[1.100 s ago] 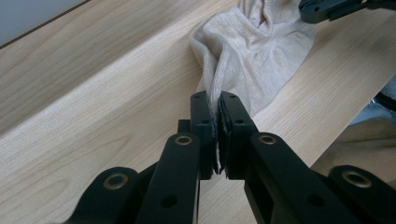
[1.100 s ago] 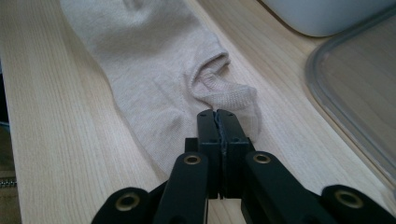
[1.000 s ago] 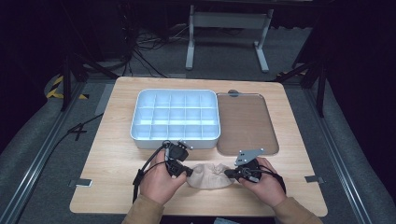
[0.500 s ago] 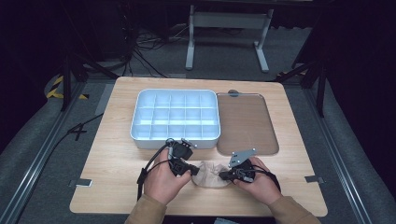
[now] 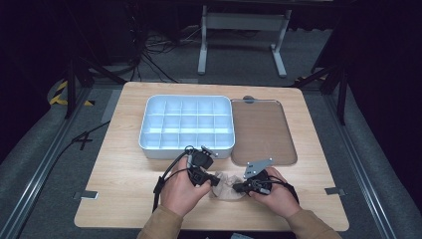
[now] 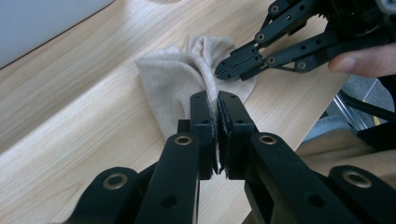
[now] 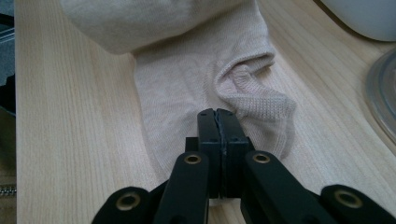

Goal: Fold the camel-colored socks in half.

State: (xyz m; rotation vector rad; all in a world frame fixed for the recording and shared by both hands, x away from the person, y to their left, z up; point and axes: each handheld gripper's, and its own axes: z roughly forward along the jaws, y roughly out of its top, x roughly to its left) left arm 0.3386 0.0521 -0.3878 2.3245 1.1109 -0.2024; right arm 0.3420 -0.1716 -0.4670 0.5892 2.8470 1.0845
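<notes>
A small beige knitted sock [image 5: 226, 183] lies bunched on the near middle of the pale wooden table [image 5: 124, 174], between the person's two hands and just nearer than the white plastic tray with many square compartments [image 5: 186, 125]. To the right of that tray sits a flat brown translucent lid [image 5: 261, 130]. The left gripper [image 6: 214, 103] has its jaws pinched tight on a raised fold of the sock, as its own view shows with cloth squeezed between the pads. The right gripper [image 7: 217, 116] is clamped shut too, biting the sock's fabric close to the ribbed cuff; from the left gripper view its tips [image 6: 223, 69] sit at the far side of the same ridge. This looks like the folding or gathering step, with both ends caught and drawn together. Next, I'd judge, the two hands must move as one, lifting or rolling the bundle without letting the thin knit slip, then carrying it toward a compartment
</notes>
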